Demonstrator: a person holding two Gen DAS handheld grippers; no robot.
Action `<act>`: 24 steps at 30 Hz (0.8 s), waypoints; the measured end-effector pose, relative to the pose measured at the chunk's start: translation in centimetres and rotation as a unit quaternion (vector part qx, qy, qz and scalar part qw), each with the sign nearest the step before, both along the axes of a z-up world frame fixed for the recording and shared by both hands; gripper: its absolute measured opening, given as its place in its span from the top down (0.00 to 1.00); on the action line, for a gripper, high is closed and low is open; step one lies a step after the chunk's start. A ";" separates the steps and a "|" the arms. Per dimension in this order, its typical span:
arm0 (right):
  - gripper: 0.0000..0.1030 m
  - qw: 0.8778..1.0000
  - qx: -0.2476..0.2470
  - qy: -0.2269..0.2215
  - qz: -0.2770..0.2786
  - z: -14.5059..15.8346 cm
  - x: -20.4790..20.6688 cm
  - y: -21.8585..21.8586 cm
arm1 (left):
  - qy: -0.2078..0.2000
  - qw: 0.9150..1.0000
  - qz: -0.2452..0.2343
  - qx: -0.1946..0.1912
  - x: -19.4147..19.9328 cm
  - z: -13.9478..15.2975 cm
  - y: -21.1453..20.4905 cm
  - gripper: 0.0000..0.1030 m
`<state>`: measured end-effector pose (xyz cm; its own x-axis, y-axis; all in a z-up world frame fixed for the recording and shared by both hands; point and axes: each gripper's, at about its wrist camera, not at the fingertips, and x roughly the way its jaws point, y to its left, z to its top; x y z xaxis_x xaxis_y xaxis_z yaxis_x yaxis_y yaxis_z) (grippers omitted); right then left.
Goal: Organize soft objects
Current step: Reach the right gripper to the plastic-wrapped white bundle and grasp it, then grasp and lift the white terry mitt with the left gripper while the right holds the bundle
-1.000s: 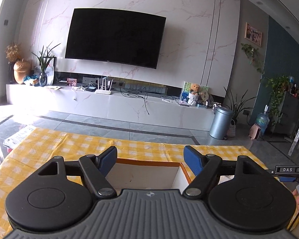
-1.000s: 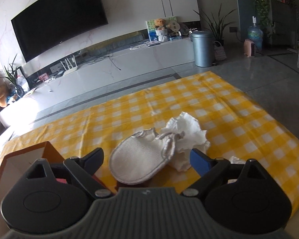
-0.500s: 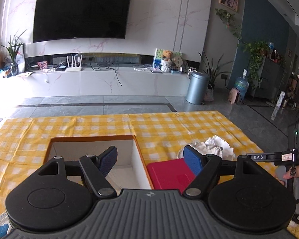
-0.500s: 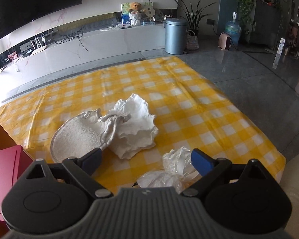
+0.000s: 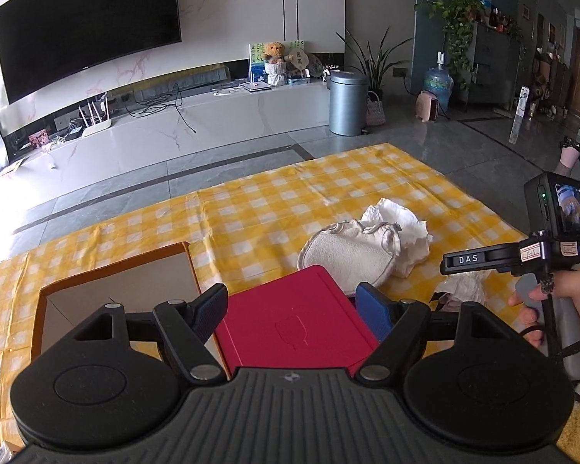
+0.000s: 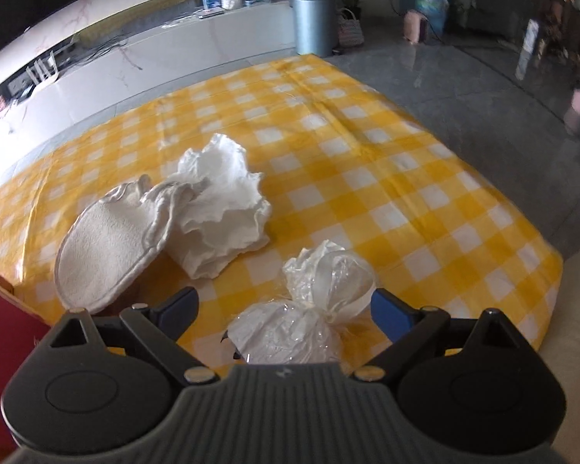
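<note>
Black grippers point(image 5: 292, 307); blue finger pads point(image 5: 371, 309); ribbed grey housing.

On the tablecloth point(image 5: 274, 208), an open box point(image 5: 112, 290) is set left of a lid point(image 5: 294, 324); a slipper point(image 6: 108, 247) is overlapped by crumpled cloth point(image 6: 224, 208), a wrapped bundle point(image 6: 309, 321) nearer.

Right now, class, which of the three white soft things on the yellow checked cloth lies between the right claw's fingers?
The clear plastic bag of white stuffing, knotted at its neck; the oval terry mitt and crumpled white cloth lie farther off.
</note>
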<state>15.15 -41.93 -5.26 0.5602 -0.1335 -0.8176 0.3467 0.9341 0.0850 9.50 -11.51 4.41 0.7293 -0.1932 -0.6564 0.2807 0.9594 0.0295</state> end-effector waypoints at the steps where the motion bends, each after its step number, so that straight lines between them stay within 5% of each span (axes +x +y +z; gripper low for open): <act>1: 0.09 0.999 0.027 0.003 -0.036 -0.6 0.0 -0.9 | 0.001 1.000 -0.001 -0.006 -0.1 0.2 -0.2 0.14; 4: 0.13 0.992 0.068 0.021 -0.106 -2.5 0.1 -2.0 | -0.002 0.999 -0.002 -0.035 0.0 1.1 -0.3 0.14; 9: 0.20 0.994 0.038 0.059 -0.080 -4.3 1.8 -1.1 | -0.002 1.000 -0.009 -0.029 0.5 1.7 -1.4 0.14; 15: 0.41 0.998 0.002 0.037 -0.042 -3.5 1.3 -0.7 | 0.002 1.000 -0.024 0.004 0.5 1.5 -2.9 0.14; 24: 0.45 0.999 0.038 -0.019 -0.016 -1.6 0.7 -1.3 | 0.046 0.997 -0.035 0.045 3.8 -0.5 -6.1 0.14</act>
<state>15.86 -43.22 -6.82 0.5868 -0.0905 -0.8046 0.3719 0.9129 0.1685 13.32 -17.58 3.89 0.6524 -0.1779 -0.7367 0.3516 0.9322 0.0863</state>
